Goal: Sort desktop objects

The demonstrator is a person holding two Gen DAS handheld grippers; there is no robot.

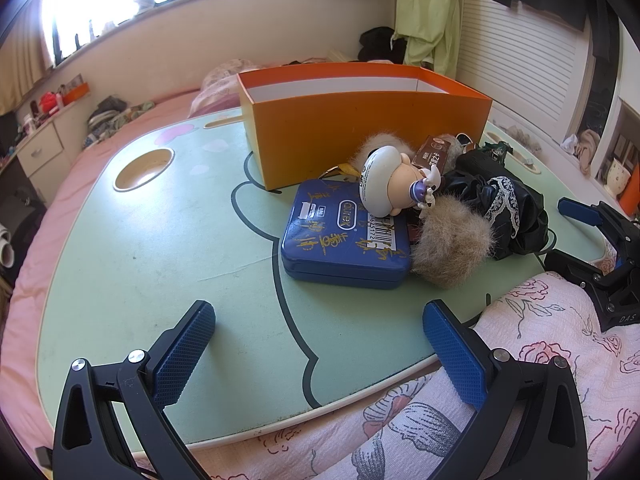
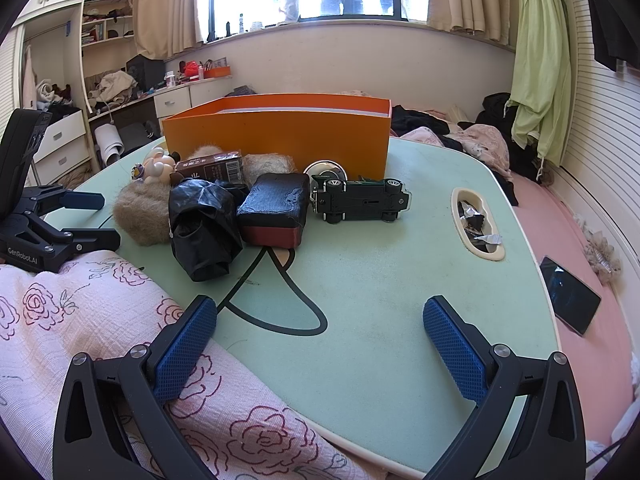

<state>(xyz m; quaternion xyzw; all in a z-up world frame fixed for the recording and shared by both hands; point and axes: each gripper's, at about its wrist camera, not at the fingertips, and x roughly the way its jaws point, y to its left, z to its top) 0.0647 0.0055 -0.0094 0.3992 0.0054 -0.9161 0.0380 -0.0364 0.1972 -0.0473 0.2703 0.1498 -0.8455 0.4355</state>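
Two grippers sit low at the near edge of a pale green lap bench (image 1: pixel 160 248) printed with a dark cartoon outline: the left gripper (image 1: pixel 319 344) and the right gripper (image 2: pixel 320 340) each have their blue-padded fingers spread wide with nothing between them. At the centre of the left wrist view, a flat blue metal tin with gold writing (image 1: pixel 346 236) lies on the bench, and a white-and-peach round toy figure (image 1: pixel 390 188) rests on its far edge, beside a tan fluffy pom-pom (image 1: pixel 452 240) and crumpled black fabric with lace trim (image 1: pixel 504 200). Behind them stands an open orange cardboard box (image 1: pixel 360 120). In the right wrist view, a dark green toy car (image 2: pixel 360 198) lies overturned, wheels toward the camera, just right of a black-topped block with a red base (image 2: pixel 276 210); a small brown carton (image 2: pixel 212 168), possibly a drink, sits behind.
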